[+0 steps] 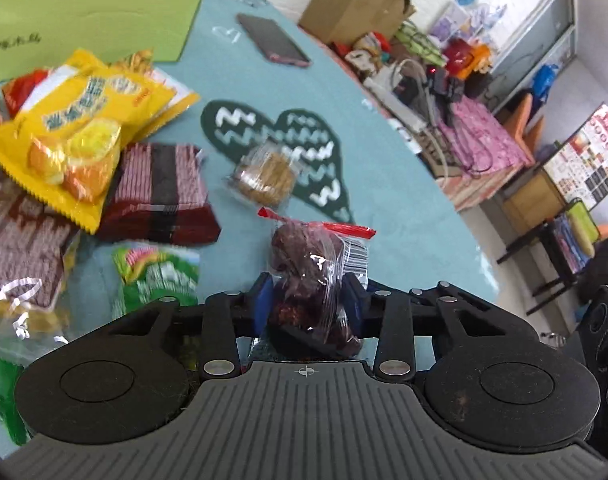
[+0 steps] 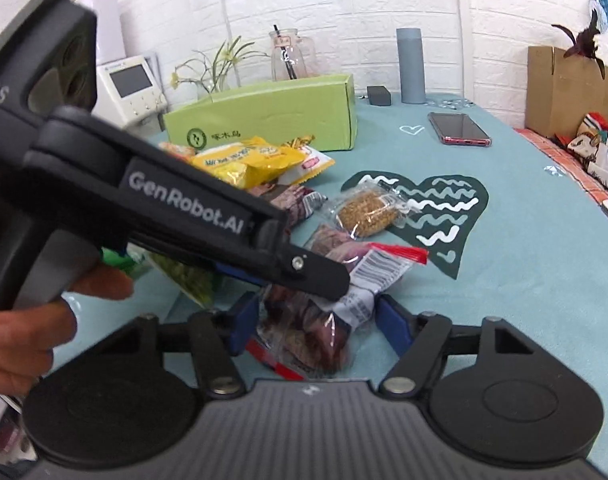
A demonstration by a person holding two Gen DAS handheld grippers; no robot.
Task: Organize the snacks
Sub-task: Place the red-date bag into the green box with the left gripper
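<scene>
Left wrist view: left gripper (image 1: pixel 308 300) is clamped on a clear bag of dark red dried fruit (image 1: pixel 308 276), blue pads pressed against both sides, jaws narrow. Bag has a red seal strip on top and a barcode label on its right side; it sits low over the teal tablecloth (image 1: pixel 404 216).

Right wrist view: same sort of clear bag with dark red contents (image 2: pixel 304 340) sits between the right gripper's (image 2: pixel 316 320) blue pads. Left pad looks to be against the plastic, right pad shows a gap, so jaws part-open around it; can't confirm a real grip. The left gripper's black arm crosses this view from upper left, tip over the bag's barcode end, with the person's hand (image 2: pixel 28 320) on its handle.

Around it: a round biscuit in clear wrap (image 1: pixel 264 174) lies just beyond the bag, on a dark green heart print (image 1: pixel 320 184). To the left, a snack pile: yellow packet (image 1: pixel 80 140) on top of maroon striped packs (image 1: pixel 160 192), a green packet (image 1: pixel 160 276) nearer the gripper. Light green box (image 2: pixel 264 116) stands behind the pile. Phone in pink case (image 2: pixel 460 128) lies further back on the cloth, well apart. Grey cylinder (image 2: pixel 412 64) and a glass jug (image 2: pixel 290 56) by the white brick wall.
</scene>
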